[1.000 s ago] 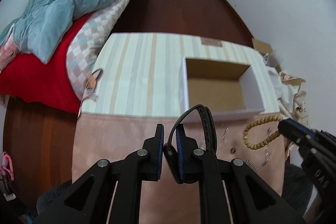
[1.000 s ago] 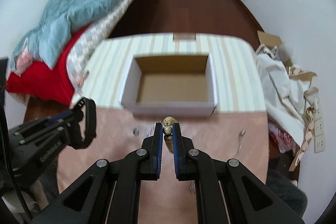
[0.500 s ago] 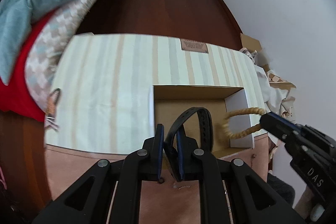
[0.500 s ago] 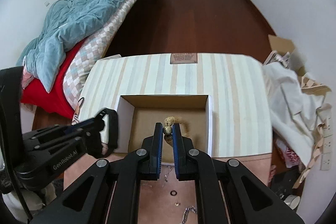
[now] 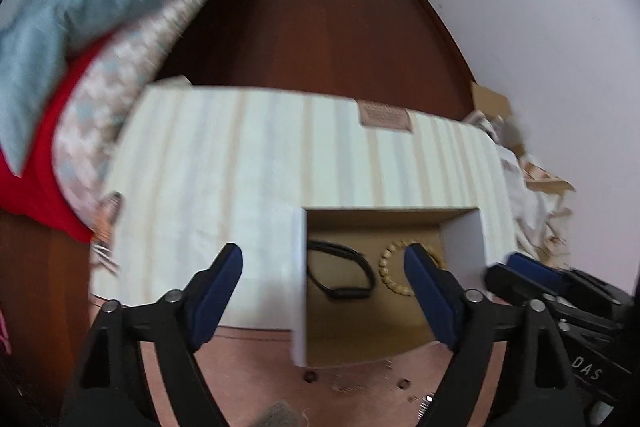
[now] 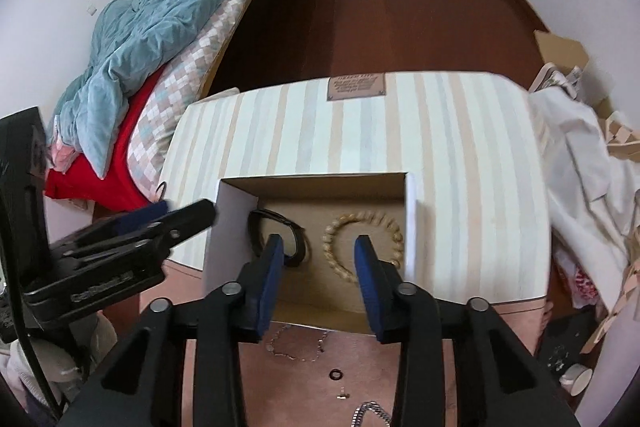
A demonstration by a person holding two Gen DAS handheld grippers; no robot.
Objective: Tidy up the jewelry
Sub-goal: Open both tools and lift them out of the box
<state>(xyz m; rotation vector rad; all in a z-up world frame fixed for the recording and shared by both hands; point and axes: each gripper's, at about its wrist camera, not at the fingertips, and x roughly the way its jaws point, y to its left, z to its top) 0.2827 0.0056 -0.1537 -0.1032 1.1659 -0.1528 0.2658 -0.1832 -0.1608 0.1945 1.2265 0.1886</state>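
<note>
left gripper: left gripper (image 5: 323, 269) with blue pads, jaws wide apart, just been opening, nothing between them; hangs over the left wall of the box, pointing steeply down.
right gripper: right gripper (image 6: 318, 253) with blue pads, jaws partly apart, just been opening, pads press on nothing; beaded ring shows through the gap, lying on the box floor below.
black band: black strap-like wristband (image 5: 340, 273) lies loose inside the box, left half, near the left wall; free of both grippers.
bead bracelet: tan wooden bead bracelet (image 6: 362, 243) lies flat inside the box, right half, just beside the band, not touching it as far as I can tell.
box: open cardboard box, white outside, brown inside (image 6: 410, 223), sits on the striped cream cloth (image 6: 460, 131) at the near edge of the surface.
leftover jewelry: thin silver chain (image 6: 298, 343), small dark ring (image 6: 335, 373), tiny stud (image 6: 342, 393) and chunky silver chain link piece (image 6: 370, 413) lie on the pink surface (image 6: 432, 367) in front of the box, still outside it.
stage: judged, two pieces dropped in; small pieces next.
risk 1: pulling back low, a finger could clip the box's near wall and shove or tip the light box.
risk 2: ring and stud tiny and flat; wide pads may slip or flick them off the edge.
risk 3: thin chain could snag or drape off a pad and spill outside the box.
risk 4: grippers near each other over the box; may bump when withdrawing.
</note>
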